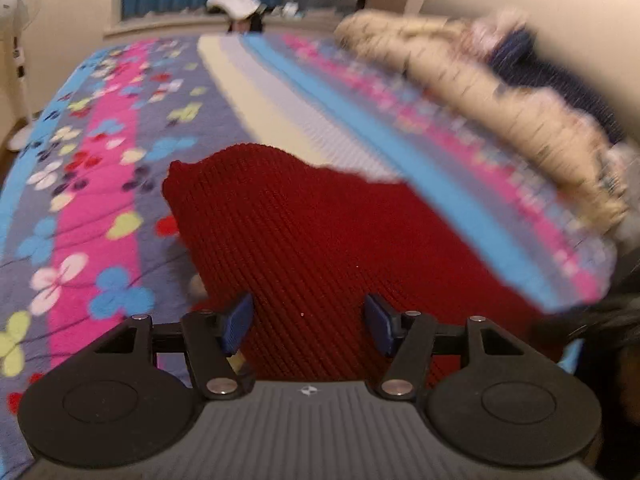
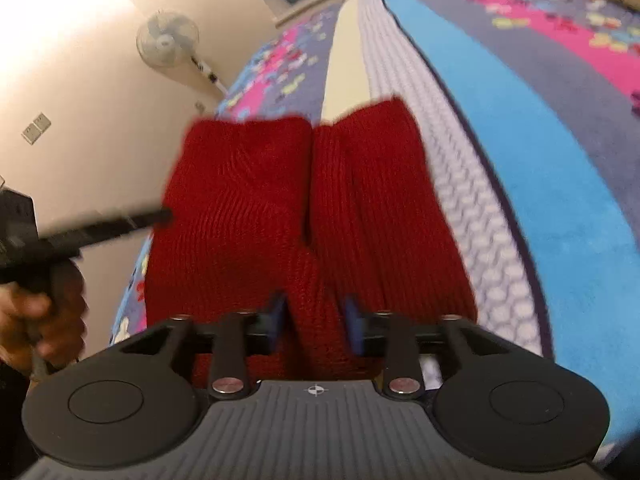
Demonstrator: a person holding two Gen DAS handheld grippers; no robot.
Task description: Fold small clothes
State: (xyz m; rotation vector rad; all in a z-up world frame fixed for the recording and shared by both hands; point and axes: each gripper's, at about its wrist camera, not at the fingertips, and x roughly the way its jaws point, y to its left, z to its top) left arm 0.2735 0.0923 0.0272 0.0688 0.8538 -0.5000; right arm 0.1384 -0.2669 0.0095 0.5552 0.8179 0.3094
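The red knitted garment [image 2: 312, 208] lies on the bed, on the flowered blanket [image 1: 100, 168], with its far end reaching the pale strip that runs up the middle of the bed and its near end toward the bed's near edge. In the right wrist view it shows two lobes side by side with a seam or slit between them, so it looks already doubled or gathered lengthwise; what kind of garment it is I cannot tell. It is bunched rather than flat, so the fold seems partly done, with squaring up and perhaps a last fold left.

The right gripper [image 2: 314, 326] stands just above the near end, jaws parted, with a ridge of the knit rising between the blue pads; they do not appear to press it. The left gripper [image 1: 308, 326] hangs over the knit too, jaws wide apart and holding nothing. A pile of other laundry [image 1: 500, 92] lies blurred along the bed's far right side, likely still to be folded.
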